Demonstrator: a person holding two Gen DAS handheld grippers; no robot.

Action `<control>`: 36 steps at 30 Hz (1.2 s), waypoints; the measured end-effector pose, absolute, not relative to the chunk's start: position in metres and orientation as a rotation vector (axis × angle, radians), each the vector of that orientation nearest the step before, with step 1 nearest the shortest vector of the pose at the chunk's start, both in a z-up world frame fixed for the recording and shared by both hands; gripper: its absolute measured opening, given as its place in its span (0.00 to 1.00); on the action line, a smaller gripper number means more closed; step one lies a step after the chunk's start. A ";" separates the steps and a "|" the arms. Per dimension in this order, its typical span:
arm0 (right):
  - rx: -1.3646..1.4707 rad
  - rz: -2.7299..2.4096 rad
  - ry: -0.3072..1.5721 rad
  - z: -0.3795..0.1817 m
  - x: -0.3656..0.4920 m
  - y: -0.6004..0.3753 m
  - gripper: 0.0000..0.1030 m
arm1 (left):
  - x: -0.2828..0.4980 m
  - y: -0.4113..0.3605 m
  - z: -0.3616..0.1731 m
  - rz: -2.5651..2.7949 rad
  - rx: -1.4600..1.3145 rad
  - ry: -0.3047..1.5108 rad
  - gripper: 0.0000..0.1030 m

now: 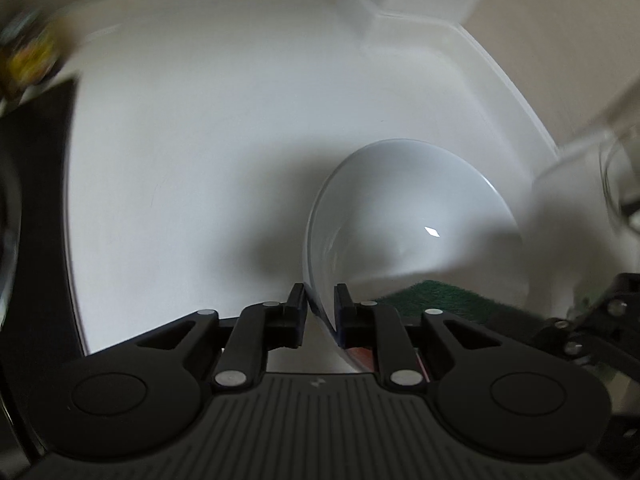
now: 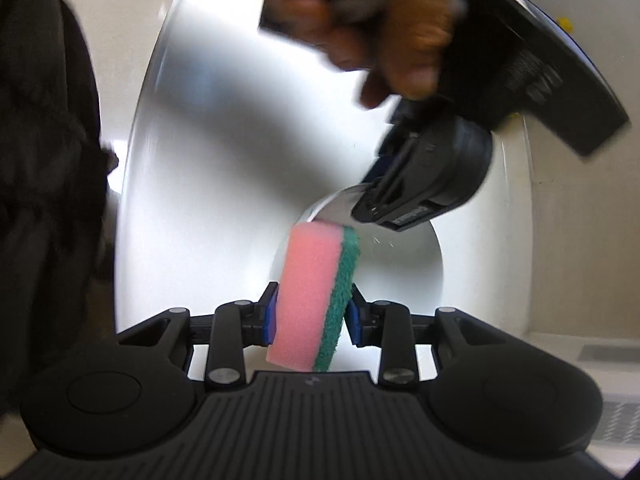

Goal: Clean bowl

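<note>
We're looking down at a wide white sink (image 1: 200, 160), smooth and bare to our left. The glossy white bowl (image 1: 408, 216) is tilting there, its thin rim pinched in our left gripper (image 1: 320, 312), jaws nearly together. Our right gripper (image 2: 310, 312) is squeezing a pink sponge (image 2: 308, 296), its coarse green side touching the bowl's inside.

Left gripper (image 1: 319, 300), pointing steeply down, jaws closed on the rim of a white bowl (image 1: 412, 216); right gripper (image 2: 312, 308), likewise tilted down, jaws clamped on a pink-and-green sponge (image 2: 316, 296); person's hand (image 2: 384, 36) grasping the left gripper's handle.
</note>
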State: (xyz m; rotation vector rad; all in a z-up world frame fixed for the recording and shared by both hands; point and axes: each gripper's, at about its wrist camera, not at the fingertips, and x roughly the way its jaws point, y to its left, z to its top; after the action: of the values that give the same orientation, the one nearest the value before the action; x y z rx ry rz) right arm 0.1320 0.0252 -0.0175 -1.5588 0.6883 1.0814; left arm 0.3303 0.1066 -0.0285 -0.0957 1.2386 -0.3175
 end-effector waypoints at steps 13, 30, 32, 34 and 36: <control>-1.516 1.030 0.755 -0.013 0.138 0.034 0.28 | 0.286 0.131 -0.033 -0.209 -0.376 1.141 0.20; -1.497 1.079 0.797 -0.007 0.150 0.034 0.28 | 0.296 0.111 -0.026 -0.219 -0.195 1.137 0.16; -1.492 1.088 0.790 -0.006 0.150 0.033 0.28 | 0.285 0.113 -0.026 -0.180 -0.256 1.123 0.18; -1.497 1.101 0.776 -0.004 0.149 0.033 0.28 | 0.276 0.108 -0.028 -0.140 -0.262 1.109 0.18; -1.499 1.116 0.763 -0.003 0.148 0.034 0.28 | 0.280 0.107 -0.032 -0.133 -0.279 1.124 0.17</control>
State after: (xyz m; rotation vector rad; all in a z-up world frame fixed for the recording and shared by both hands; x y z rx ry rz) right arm 0.1483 0.0344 -0.0031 -1.4987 0.7632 1.1161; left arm 0.2802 0.1069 -0.0322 -0.2793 1.1235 -0.1328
